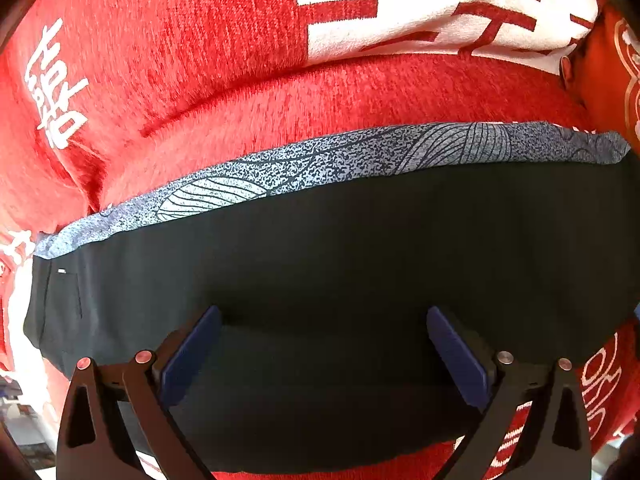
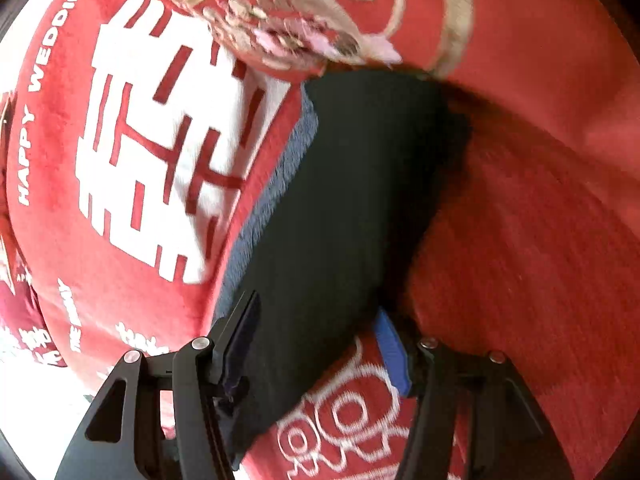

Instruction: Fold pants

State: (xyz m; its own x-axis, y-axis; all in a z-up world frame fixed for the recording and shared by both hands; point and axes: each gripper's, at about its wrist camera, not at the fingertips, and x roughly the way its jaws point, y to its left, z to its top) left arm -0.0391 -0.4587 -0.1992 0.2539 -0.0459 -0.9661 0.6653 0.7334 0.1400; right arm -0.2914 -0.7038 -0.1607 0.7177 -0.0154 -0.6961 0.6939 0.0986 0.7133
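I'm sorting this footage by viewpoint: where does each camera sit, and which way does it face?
Left wrist: on the left gripper, facing steeply down on the black pants; both open fingers show.
Right wrist: on the right gripper, angled down along the pants' end; fingers straddle its edge.
Shared: the pants, their grey patterned band, the red blanket.

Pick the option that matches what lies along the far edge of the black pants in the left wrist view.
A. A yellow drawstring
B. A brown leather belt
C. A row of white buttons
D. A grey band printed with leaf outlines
D: a grey band with dark leaf outlines runs along the far edge of the black pants, against the red blanket.
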